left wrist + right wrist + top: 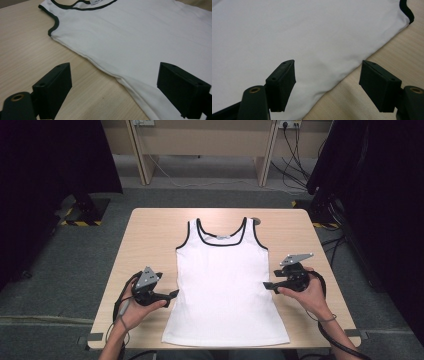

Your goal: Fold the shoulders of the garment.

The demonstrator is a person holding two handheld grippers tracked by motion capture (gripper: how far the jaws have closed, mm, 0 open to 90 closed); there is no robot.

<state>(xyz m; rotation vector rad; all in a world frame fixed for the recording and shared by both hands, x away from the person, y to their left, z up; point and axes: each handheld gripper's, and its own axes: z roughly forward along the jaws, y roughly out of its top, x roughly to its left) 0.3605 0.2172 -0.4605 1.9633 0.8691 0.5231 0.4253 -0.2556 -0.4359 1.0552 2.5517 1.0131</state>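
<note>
So you've got a white tank top with black trim on the neckline and armholes lying flat and face up in the middle of the light wood table, straps pointing to 12 o'clock and the hem running along the near edge at 6 o'clock. It looks pretty smooth, with no big wrinkles.

Your left gripper sits at about 8 o'clock from the shirt's centre, right at the shirt's left side seam, with its jaws pointing in toward the fabric. In the left gripper view the jaws stand wide apart with nothing between them, and the side seam runs diagonally across the gap, one jaw over bare wood and the other over the cloth. Whether the tips actually touch the table I can't tell.

Your right gripper is at about 4 o'clock from the centre, at the right side seam, mirroring the other one. In the right gripper view its jaws are spread wide too, holding nothing, with the shirt edge crossing between them, one jaw over white fabric and the other over wood. A bit of black armhole trim shows at the top corner there.

Your hands come in from 6 o'clock, cables trailing back off both grippers
</note>
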